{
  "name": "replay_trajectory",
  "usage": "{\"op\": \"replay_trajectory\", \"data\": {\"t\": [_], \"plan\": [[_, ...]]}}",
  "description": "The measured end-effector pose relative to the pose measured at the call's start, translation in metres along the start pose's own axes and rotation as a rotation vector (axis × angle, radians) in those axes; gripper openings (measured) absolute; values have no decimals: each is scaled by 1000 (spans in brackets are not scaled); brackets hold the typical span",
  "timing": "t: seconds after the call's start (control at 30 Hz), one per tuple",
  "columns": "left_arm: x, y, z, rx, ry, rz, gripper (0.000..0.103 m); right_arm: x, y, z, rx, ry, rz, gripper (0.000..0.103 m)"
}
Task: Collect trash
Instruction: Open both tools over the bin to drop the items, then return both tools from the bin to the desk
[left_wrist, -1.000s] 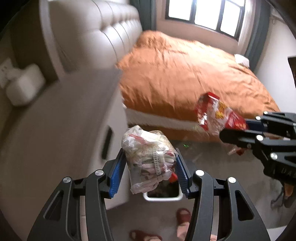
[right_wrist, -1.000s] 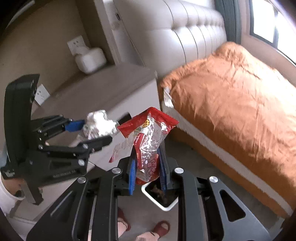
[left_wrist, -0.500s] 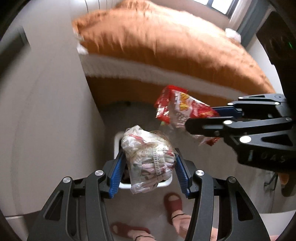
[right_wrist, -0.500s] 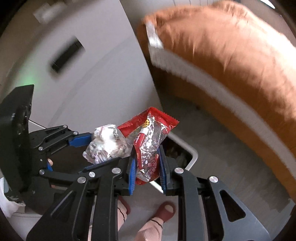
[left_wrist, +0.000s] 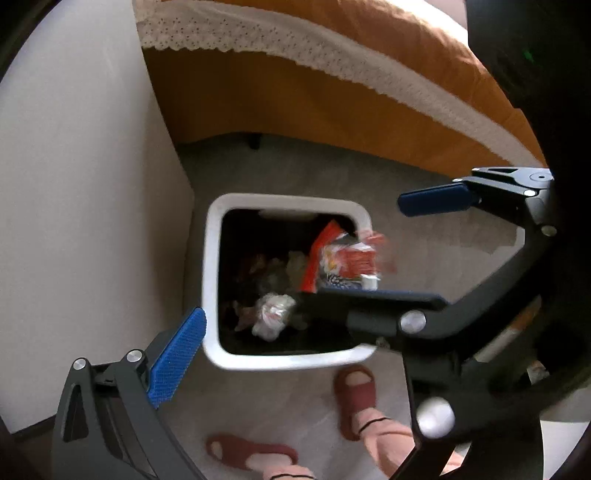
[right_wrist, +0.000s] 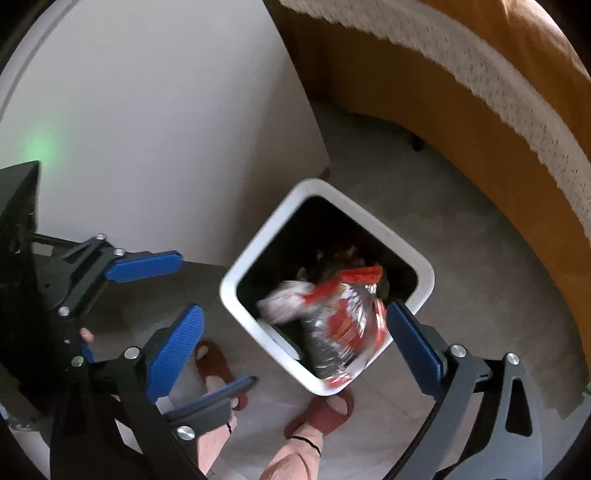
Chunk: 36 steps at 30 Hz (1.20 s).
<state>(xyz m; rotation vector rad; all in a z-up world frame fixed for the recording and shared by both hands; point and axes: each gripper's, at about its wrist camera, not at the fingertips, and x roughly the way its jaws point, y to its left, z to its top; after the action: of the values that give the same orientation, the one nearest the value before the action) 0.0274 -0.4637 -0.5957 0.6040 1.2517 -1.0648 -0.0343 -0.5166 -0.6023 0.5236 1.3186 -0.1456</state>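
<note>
A: Both hands have dropped from bed height to just over the white square plastic waste bin (left_wrist: 212, 280), and both loads have left the pads. A second ago the left tool (left_wrist: 295, 325) clamped the crumpled white plastic-wrapped wad (left_wrist: 272, 318) and the right tool (right_wrist: 291, 343) pinched the red foil snack bag (right_wrist: 343, 325); now nothing is pressed by either.

B: How do the jaws stand?

A: Both are opening, already spread wide. The wad is below the left tool, down inside the bin among dark rubbish. The snack bag is blurred, mid-fall between the right tool's blue pads, touching neither that I can tell.

B: Is the bag clear of the rim?

A: Hard to say. In the right wrist view its lower end overlaps the bin's near white rim (right_wrist: 295, 373); its long axis runs from that rim up toward the bin's middle. In the left view most of it sits over the opening, by the right-hand wall. I judge it will drop in, though it could catch on the edge.

B: Which hand is nearer if it hangs up?

A: The right one, directly above it.

B: And the surroundings?

A: Grey floor (left_wrist: 424, 192); a pale cabinet side (left_wrist: 81, 184) touching or just beside the bin; the orange bedspread with white lace trim (left_wrist: 332, 110) beyond. The person's feet in dark red slippers (left_wrist: 356, 395) stand just beside the bin's near side.
</note>
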Motion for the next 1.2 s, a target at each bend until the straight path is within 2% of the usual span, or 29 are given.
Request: {"op": "replay_trajectory", "data": {"t": [0.27,0.43,0.63,0.73,0.93,1.07,1.2], "plan": [[-30,5,3,-18,-26,14,98,-26,3,-1,13,-26,-10,98],[-76,1,7,-47,-71,12,98,-74,8,-1,35,-88,-9,98],[-164,-14,13,-84,-177,76,98,-171,34,-2,20,-217,-37,98],[-212,-18,12,-138,-236,53,98,-223,52,-2,17,-287,-13,98],[-306,-16,8,-218,-344,76,98,-307,96,7,-40,-408,0,98],[-376,-12,-1,-216,-451,146,98,-356,135,15,-121,-485,36,98],[-434,-2,-15,-236,-524,231,98,-386,183,21,-229,-556,76,98]]}}
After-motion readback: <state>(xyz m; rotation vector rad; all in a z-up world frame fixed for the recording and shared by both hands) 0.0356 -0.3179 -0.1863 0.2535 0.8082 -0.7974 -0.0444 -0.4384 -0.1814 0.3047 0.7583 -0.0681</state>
